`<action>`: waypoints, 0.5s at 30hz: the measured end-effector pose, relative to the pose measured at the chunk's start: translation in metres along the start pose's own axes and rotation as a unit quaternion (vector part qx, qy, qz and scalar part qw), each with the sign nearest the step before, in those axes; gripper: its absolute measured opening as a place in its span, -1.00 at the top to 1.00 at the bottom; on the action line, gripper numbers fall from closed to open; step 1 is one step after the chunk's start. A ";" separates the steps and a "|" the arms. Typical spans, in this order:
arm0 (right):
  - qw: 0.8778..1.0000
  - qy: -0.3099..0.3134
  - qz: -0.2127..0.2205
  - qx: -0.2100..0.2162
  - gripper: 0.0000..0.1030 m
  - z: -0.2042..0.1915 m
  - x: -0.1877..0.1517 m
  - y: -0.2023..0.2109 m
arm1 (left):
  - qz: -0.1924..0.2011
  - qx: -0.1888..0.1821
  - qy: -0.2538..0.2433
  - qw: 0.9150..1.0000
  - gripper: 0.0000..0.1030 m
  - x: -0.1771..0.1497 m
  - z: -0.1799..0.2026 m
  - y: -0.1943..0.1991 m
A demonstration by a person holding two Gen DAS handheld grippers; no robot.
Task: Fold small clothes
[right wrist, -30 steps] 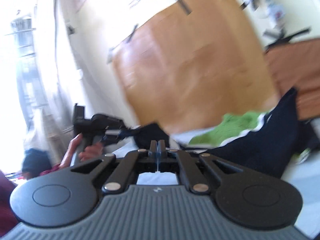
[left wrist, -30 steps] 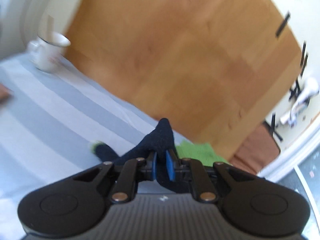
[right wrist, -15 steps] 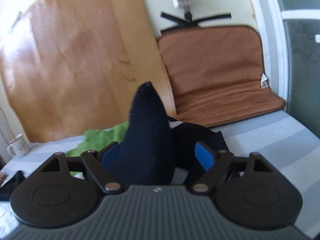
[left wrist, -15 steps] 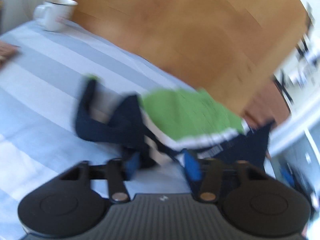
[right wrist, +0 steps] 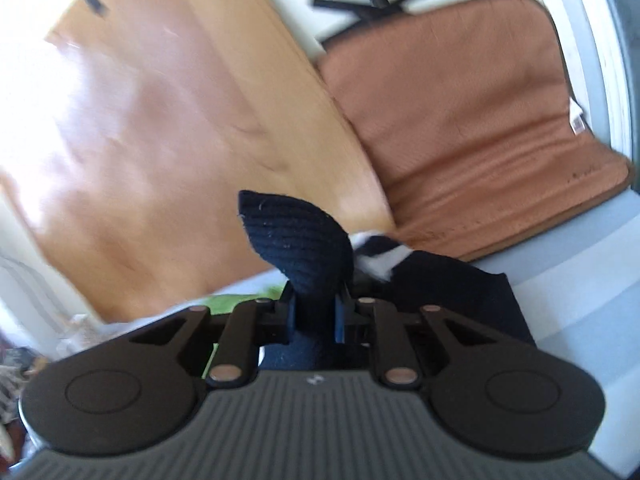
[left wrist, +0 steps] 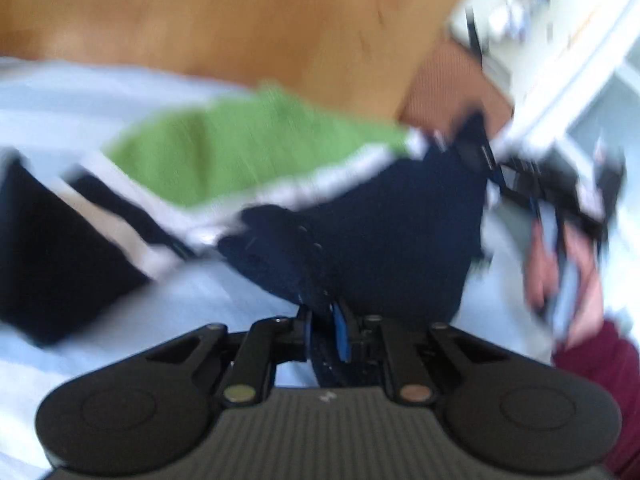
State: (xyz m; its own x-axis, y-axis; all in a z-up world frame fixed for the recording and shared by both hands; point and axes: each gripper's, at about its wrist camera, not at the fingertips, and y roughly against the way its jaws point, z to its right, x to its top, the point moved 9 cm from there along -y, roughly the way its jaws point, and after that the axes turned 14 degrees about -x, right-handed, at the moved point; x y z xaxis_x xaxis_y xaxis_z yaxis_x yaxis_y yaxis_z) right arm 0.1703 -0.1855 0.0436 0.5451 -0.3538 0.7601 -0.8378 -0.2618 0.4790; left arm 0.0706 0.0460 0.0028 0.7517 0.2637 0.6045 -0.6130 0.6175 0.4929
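A: Setting?

B: Striped sheet (left wrist: 100,92), pale blue and grey, across the lower frames. Wood panel (right wrist: 160,120) behind it; brown cushion (right wrist: 460,120) at upper right of my right view.

A: Item one?

B: Garment (left wrist: 380,232), navy knit with a green panel and white stripes. It lies across the middle of my left view, green to the upper left, navy to the right. The picture is blurred, so I cannot tell which edge is hem or sleeve.

A: Left gripper (left wrist: 324,328)?

B: Mine, bottom centre. Jaws closed on a navy fold, which runs straight up the frame from the pads.

A: Right gripper (right wrist: 314,316)?

B: Also mine. Its jaws have just been closing, and they now pinch a thick tuft of the navy knit; the tuft stands up above the pads at frame centre. More navy cloth trails off to the right of them.

A: Can one view see the other tool?

B: Yes. In my left view the right gripper sits at the right edge, with the hand (left wrist: 560,264) below it and a maroon sleeve (left wrist: 600,380) at lower right.

A: The relation that matters?

B: The cloth spans between my two grips, long axis roughly left to right in the left view. Both hold navy; neither is near the green end. I judge the next fold carries navy towards green.
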 end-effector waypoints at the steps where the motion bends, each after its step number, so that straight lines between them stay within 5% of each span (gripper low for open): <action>1: 1.000 -0.002 -0.001 0.014 0.61 -0.004 -0.003 0.018 | 0.026 0.002 -0.005 1.000 0.79 0.010 -0.002 0.024; 5: 0.997 0.013 -0.021 0.072 0.61 -0.020 -0.050 0.083 | 0.110 0.011 -0.033 0.993 0.79 0.023 -0.009 0.126; 9: 0.991 0.067 -0.070 0.090 0.46 -0.025 -0.135 0.115 | 0.080 0.008 -0.062 0.995 0.77 -0.018 -0.013 0.175; 12: 0.994 0.069 -0.075 0.051 -0.03 0.002 -0.158 0.125 | 0.069 -0.007 -0.091 0.993 0.45 -0.032 -0.020 0.186; 13: 0.996 0.053 -0.069 0.030 -0.07 0.014 -0.153 0.124 | 0.084 -0.002 -0.093 0.992 0.22 -0.029 -0.025 0.194; 15: 0.999 0.011 -0.042 -0.006 -0.08 0.034 -0.130 0.121 | 0.126 0.011 -0.084 0.988 0.08 -0.015 -0.039 0.216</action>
State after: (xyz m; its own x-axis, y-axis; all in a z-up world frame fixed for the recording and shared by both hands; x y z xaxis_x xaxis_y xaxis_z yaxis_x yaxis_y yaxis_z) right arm -0.0011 -0.2014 -0.0118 0.6128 -0.3103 0.7268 -0.7895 -0.2796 0.5463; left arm -0.0630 0.2039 0.0759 0.5248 0.2796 0.8040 -0.7820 0.5315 0.3256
